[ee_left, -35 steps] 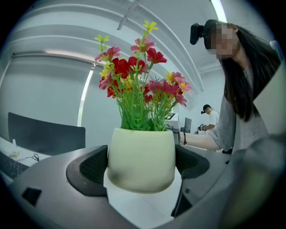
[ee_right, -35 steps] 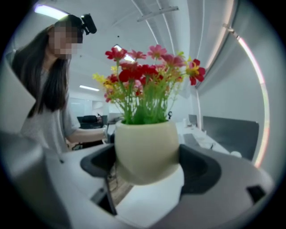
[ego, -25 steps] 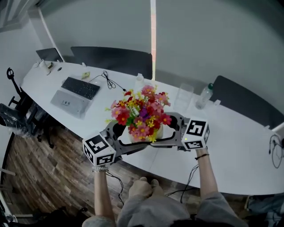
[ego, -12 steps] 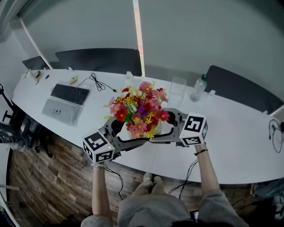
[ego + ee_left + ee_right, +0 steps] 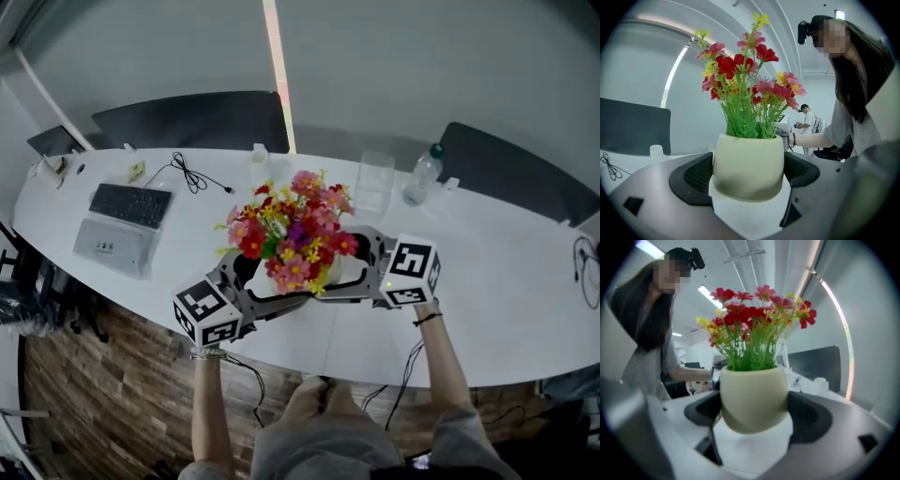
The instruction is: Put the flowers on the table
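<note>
Drifting right of the keyboard, left gripper and right gripper are clamping the flowerpot over the bare table edge.

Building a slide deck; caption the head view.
The left gripper and right gripper clamp a cream pot of flowers over the white table.

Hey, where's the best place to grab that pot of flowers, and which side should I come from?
Grip the cream pot by its rounded body, below the rim, coming in level from two opposite sides. The flowers spread wide over the top and their stems look thin, so coming from above would likely crush them.
</note>
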Tool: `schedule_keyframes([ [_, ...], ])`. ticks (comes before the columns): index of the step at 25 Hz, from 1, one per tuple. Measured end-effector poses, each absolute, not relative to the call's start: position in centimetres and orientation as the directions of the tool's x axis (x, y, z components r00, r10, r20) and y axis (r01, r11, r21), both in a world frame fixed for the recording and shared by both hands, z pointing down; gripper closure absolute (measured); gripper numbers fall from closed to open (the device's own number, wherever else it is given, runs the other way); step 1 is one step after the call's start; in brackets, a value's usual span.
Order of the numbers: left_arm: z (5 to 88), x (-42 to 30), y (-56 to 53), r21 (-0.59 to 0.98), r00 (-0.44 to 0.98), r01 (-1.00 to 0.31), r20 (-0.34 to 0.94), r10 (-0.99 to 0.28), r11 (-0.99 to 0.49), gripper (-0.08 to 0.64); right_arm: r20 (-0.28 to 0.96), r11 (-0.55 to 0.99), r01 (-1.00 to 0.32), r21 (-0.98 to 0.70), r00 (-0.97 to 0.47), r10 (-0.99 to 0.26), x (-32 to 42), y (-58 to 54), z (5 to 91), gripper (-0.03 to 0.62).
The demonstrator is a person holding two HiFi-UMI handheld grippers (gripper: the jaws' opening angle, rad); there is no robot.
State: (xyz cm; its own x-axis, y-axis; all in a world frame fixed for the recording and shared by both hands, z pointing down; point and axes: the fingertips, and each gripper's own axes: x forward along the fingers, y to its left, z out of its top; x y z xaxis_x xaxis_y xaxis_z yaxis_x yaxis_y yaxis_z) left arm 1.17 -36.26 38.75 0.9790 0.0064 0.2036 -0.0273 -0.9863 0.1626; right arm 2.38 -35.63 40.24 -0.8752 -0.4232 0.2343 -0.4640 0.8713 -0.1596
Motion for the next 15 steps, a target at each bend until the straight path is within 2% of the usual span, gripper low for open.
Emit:
schedule_keyframes([
  [15, 44.2, 1.8, -39.0, 0.16, 0.975, -0.053, 0.222, -0.016, -0.986, 0.104, 0.251, 0.881, -0.45, -0.147, -0.878, -0.407, 3.0, -38.4, 45.7, 0.152],
])
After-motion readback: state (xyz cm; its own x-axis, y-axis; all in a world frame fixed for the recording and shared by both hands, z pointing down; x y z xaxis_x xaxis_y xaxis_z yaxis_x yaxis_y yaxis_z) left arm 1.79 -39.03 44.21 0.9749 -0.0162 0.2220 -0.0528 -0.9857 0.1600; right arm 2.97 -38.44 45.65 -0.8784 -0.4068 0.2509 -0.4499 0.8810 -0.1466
